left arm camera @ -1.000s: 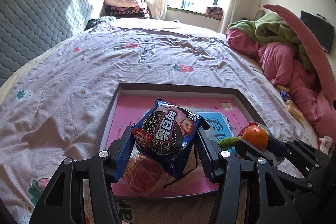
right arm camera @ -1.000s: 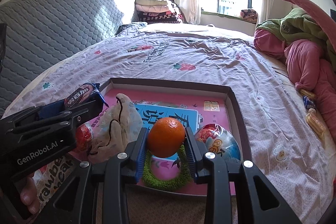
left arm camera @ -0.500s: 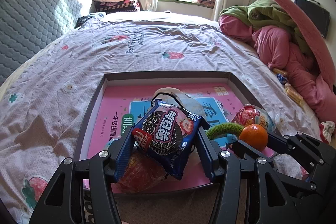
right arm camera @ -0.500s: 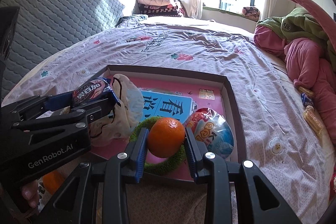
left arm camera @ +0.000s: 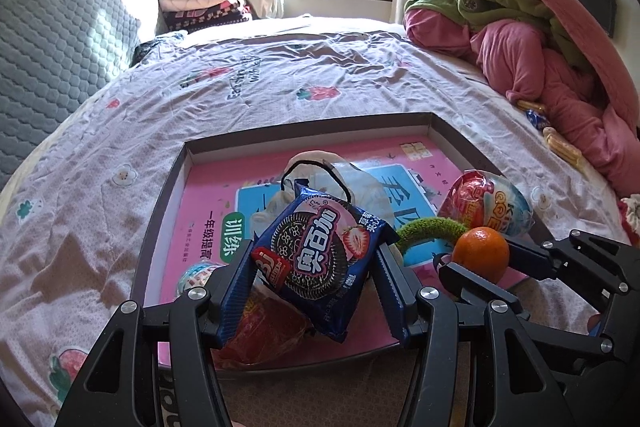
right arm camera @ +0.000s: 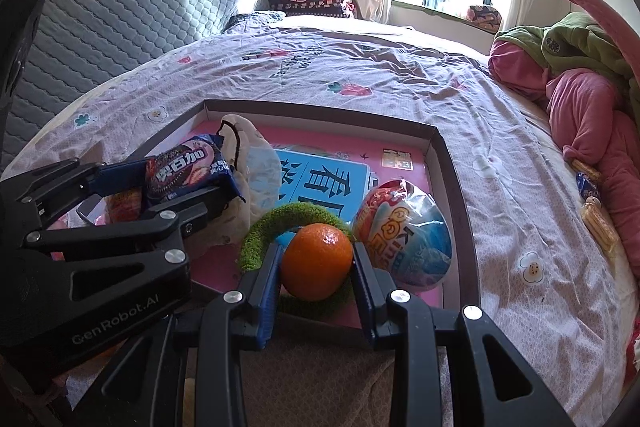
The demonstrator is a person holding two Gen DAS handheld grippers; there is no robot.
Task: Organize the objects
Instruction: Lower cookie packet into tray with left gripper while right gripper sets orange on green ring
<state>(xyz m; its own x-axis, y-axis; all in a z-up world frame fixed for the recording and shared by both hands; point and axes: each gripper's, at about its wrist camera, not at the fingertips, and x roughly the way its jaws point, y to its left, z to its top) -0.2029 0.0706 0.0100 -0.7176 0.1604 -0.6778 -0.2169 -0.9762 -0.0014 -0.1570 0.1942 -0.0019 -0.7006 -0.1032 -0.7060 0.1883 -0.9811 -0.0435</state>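
The left gripper (left arm camera: 312,291), black with blue ribbed pads, is clamped on a glossy dark-blue crinkled foil biscuit packet (left arm camera: 320,259) printed with a black sandwich cookie and a strawberry; the packet hangs tilted between the jaws, above the near left part of the shallow cardboard tray with dark rim and pink printed floor (left arm camera: 304,133). The right gripper (right arm camera: 314,267) is clamped on a round, dimpled orange mandarin (right arm camera: 316,261), held over the tray's near edge.

Only the left wrist view shows what lies under the packet: a crumpled red translucent wrapper (left arm camera: 272,331) just below it, and a small round pale-blue sweet (left arm camera: 196,273) to its left on the tray floor. Only the right wrist view shows the fuzzy green ring (right arm camera: 280,227) as a whole loop, lying around and beneath the mandarin; from the left it appears as an arc.

Beyond the left gripper sits a soft white cloth pouch with black cord (left arm camera: 320,171). Right of the mandarin, nearly touching it, rests a shiny egg-shaped foil package in red and blue (right arm camera: 404,235). The tray lies on a wrinkled lilac bedsheet with strawberry prints (right arm camera: 360,67). Far to the right is a heap of pink and green bedding (right arm camera: 580,87).
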